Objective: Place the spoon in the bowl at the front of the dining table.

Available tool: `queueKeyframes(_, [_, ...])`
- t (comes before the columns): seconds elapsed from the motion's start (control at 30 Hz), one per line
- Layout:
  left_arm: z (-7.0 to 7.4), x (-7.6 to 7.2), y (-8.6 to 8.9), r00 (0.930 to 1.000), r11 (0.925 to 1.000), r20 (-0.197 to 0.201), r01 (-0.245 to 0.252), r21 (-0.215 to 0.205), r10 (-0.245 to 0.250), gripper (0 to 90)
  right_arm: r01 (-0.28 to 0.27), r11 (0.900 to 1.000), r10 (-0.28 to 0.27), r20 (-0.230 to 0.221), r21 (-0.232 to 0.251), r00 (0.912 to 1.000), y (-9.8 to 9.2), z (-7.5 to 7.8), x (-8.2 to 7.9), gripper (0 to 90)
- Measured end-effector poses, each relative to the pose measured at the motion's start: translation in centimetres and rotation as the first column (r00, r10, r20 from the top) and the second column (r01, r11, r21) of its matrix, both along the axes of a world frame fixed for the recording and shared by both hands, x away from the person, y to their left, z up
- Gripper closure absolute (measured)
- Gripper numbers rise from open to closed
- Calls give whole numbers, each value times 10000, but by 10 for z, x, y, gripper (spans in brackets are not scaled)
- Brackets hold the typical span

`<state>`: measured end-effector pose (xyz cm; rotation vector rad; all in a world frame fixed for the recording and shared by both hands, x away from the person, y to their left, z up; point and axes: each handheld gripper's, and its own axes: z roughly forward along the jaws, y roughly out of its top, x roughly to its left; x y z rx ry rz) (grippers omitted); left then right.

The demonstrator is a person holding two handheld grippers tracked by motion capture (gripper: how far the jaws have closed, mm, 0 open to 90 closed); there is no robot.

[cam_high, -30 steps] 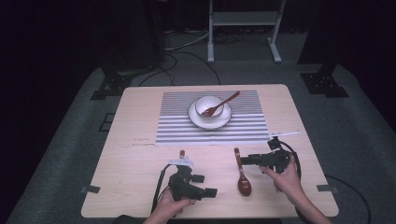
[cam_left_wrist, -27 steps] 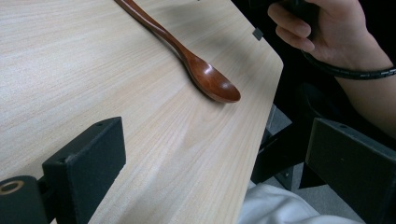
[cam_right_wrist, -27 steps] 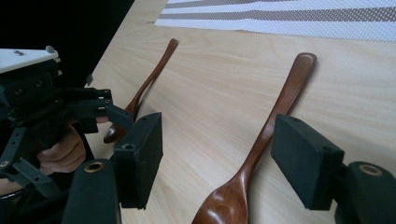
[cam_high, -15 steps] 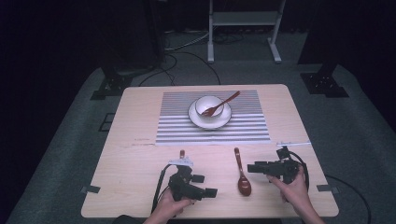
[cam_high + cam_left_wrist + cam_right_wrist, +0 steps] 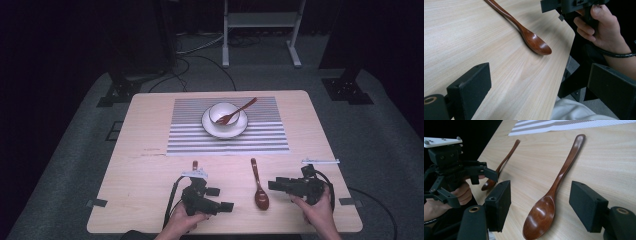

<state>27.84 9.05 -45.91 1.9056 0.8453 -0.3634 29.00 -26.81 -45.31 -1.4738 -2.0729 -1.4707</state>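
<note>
Right gripper [image 5: 274, 185] has backed off toward the table's [image 5: 150, 210] right edge, jaws apart, empty; spoon [image 5: 260, 187] lies released near front edge. Left gripper [image 5: 226, 199] open, idle.

Spoon [image 5: 259, 188]: glossy reddish-brown wood, same tone as the fork [image 5: 235, 113] in the white bowl [image 5: 223, 113]. Placemat [image 5: 227, 136]: grey-and-white horizontal stripes. Tabletop [image 5: 140, 165]: pale wood grain; both grippers, left [image 5: 218, 198] and right [image 5: 276, 186], black.
</note>
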Motion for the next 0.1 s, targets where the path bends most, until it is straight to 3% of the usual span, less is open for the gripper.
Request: queueKeyframes(0.1, [0, 0, -1, 10000, 10000, -24, 6, -13, -6, 36, 87, 9998, -88, 78, 204, 9999, -1, -2, -1, 326])
